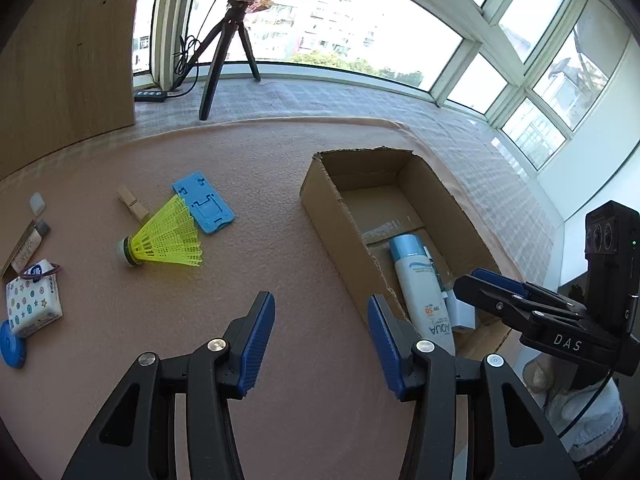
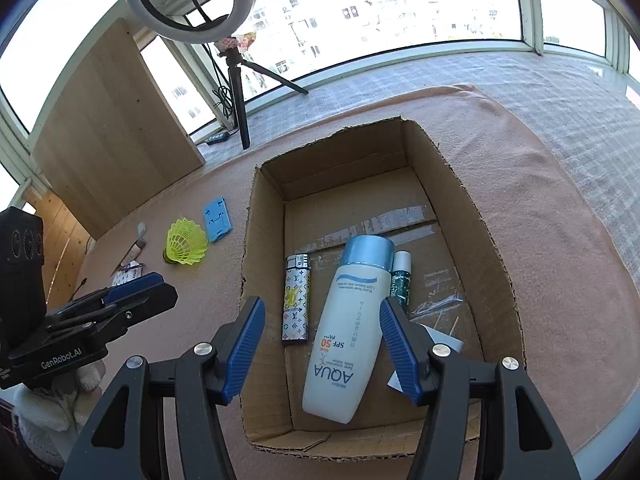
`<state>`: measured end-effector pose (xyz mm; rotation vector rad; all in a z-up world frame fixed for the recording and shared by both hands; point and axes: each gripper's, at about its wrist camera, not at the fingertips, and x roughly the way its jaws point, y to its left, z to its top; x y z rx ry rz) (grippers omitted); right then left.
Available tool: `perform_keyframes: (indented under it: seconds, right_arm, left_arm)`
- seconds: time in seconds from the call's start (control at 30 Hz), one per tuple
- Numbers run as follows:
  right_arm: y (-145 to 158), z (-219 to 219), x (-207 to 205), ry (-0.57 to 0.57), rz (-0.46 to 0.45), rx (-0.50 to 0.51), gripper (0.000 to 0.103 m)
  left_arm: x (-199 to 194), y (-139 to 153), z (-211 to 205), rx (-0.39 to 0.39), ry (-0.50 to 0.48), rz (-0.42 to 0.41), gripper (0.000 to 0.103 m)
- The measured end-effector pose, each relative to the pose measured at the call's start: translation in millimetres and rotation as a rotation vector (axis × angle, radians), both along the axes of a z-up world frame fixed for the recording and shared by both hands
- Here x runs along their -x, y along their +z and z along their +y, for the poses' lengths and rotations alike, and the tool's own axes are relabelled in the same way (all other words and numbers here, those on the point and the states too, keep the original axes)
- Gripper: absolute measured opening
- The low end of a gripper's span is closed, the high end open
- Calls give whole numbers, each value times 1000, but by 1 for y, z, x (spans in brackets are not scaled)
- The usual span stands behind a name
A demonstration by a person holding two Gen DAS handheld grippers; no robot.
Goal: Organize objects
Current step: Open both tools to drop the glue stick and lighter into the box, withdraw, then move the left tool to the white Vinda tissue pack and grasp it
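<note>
Both grippers empty, fingers spread. Left gripper (image 1: 321, 334) is nearer the yellow shuttlecock (image 1: 162, 242), which lies ahead-left on the pink surface (image 1: 260, 280), cork toward the left. Right gripper (image 2: 322, 344) hovers over the cardboard box (image 2: 496, 280).

Left wrist view: looks forward and steeply down along its own fingers (image 1: 260, 336), close above the pink tabletop (image 1: 248, 184), facing the window (image 1: 360, 32).
Left view framing: cardboard box (image 1: 320, 196) to its right, shuttlecock (image 1: 168, 240) to its left.
Right wrist view: looks down along its own fingers (image 2: 244, 344), directly over the open cardboard box (image 2: 260, 240), near its contents.
Shared ground: box, white bottle (image 1: 420, 288) (image 2: 348, 332), shuttlecock (image 2: 185, 246), blue holder (image 1: 204, 208) (image 2: 216, 218), tripod (image 1: 224, 52) (image 2: 238, 92).
Cross-sight: each view catches the other gripper (image 1: 500, 292) (image 2: 132, 292) at its edge.
</note>
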<state>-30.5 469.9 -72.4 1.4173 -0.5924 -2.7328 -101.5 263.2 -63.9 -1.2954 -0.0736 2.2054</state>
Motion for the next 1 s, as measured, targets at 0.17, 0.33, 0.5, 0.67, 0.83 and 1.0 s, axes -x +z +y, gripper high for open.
perform_keyframes:
  seconds: [0.17,0.33,0.5,0.67,0.83,1.0]
  right_arm:
    - [2,-26,1,36,28,35,56]
    - [-1,-59,4,77,12,32,56]
    - [-7,-84,7,91,-10,48,56]
    - [-2,-102,9,107,-9,26,56]
    - [10,-108,5,103,21,2,56]
    - [16,-104,2,76,30,2,56]
  left_arm:
    - [-7,-1,-55,12,64,-2,52]
    - [0,-7,-117,38,153,-12,52]
    - [20,-10,-179,52,241,-16,52]
    - [51,-16,-229,67,305,-30,52]
    - [79,-22,-246,94,298,-37,50]
    - [103,-38,-249,126,288,-74,32]
